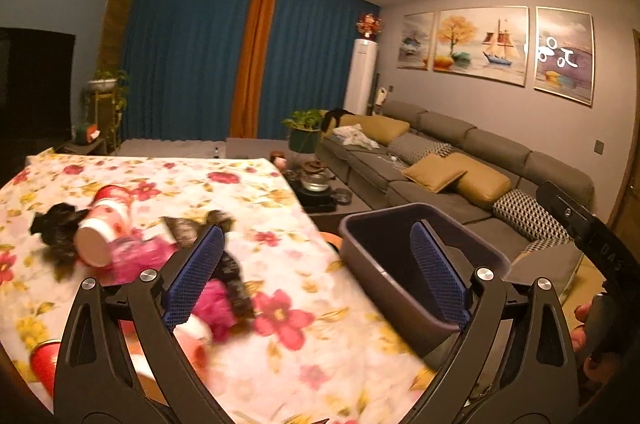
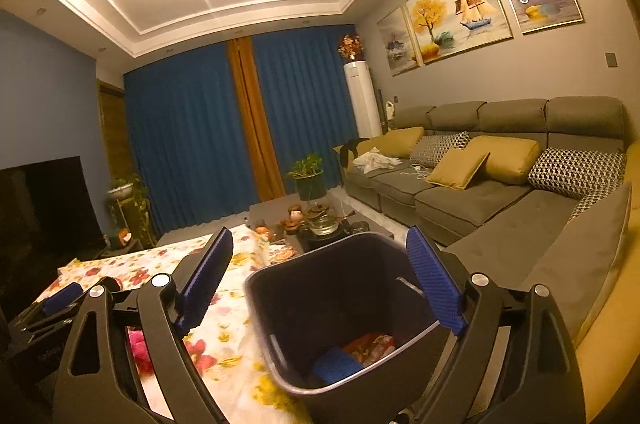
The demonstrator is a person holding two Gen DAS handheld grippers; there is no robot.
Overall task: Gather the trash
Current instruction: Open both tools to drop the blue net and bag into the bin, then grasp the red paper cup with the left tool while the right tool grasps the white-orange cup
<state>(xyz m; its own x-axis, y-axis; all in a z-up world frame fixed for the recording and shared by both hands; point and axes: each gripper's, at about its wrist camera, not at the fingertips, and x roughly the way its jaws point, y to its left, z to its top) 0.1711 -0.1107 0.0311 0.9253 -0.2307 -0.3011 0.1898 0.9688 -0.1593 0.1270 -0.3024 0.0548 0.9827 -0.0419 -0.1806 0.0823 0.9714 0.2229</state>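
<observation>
My left gripper [image 1: 320, 276] is open and empty above the floral tablecloth [image 1: 280, 364]. Trash lies on the cloth to its left: a red-and-white paper cup [image 1: 102, 228] on its side, black crumpled wrappers [image 1: 56, 230], pink crumpled pieces [image 1: 218, 302] and a red cup [image 1: 44, 360] at the near left edge. A dark grey trash bin [image 1: 404, 264] stands beside the table's right edge. My right gripper [image 2: 320, 288] is open and empty over the bin [image 2: 340, 304], which holds a red wrapper [image 2: 370, 344] and a blue piece [image 2: 336, 364]. The left gripper shows at the far left [image 2: 60, 298].
A grey sofa [image 2: 480, 192] with yellow and patterned cushions runs along the right. A low tea table [image 2: 320, 220] with a glass teapot and a plant stands beyond the bin. A dark TV [image 2: 44, 208] is on the left.
</observation>
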